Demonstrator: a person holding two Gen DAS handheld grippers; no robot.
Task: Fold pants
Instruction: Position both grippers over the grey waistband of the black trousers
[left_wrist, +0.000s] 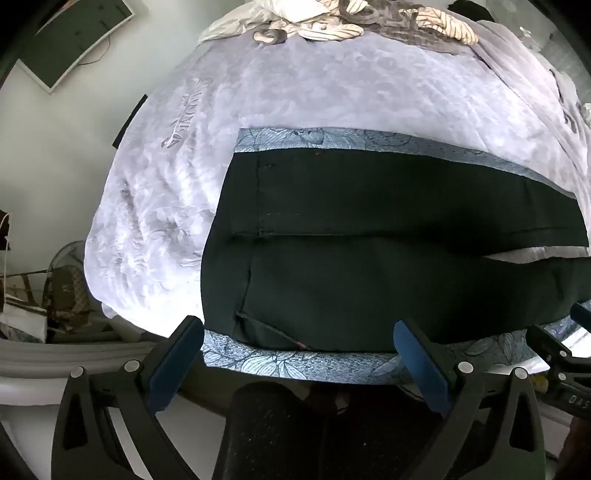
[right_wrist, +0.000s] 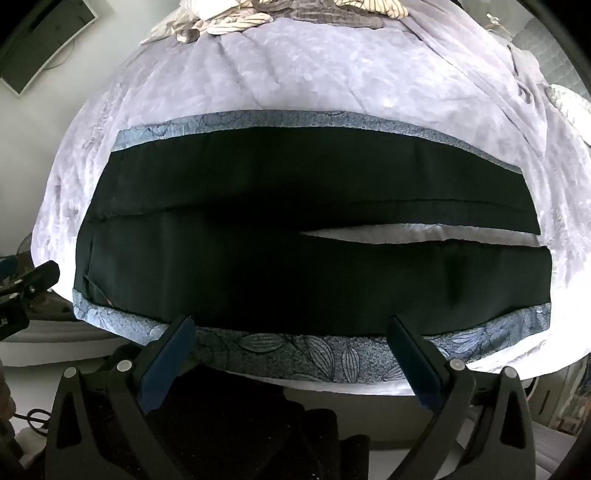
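Note:
Black pants (left_wrist: 369, 266) lie flat on a blue floral cloth (left_wrist: 280, 363) on the bed, waistband to the left, the two legs running right with a gap between them (right_wrist: 424, 236). The pants also show in the right wrist view (right_wrist: 295, 236). My left gripper (left_wrist: 299, 332) is open and empty, hovering at the near edge by the waist end. My right gripper (right_wrist: 291, 328) is open and empty, hovering at the near edge by the middle of the near leg. The right gripper's fingers (left_wrist: 554, 343) show at the right edge of the left wrist view.
A pale lavender bedspread (left_wrist: 332, 85) covers the bed. Crumpled striped and grey clothes (left_wrist: 351, 22) are piled at the far end. A framed screen (left_wrist: 74, 40) hangs on the wall at left. A fan and clutter (left_wrist: 62, 295) stand beside the bed at left.

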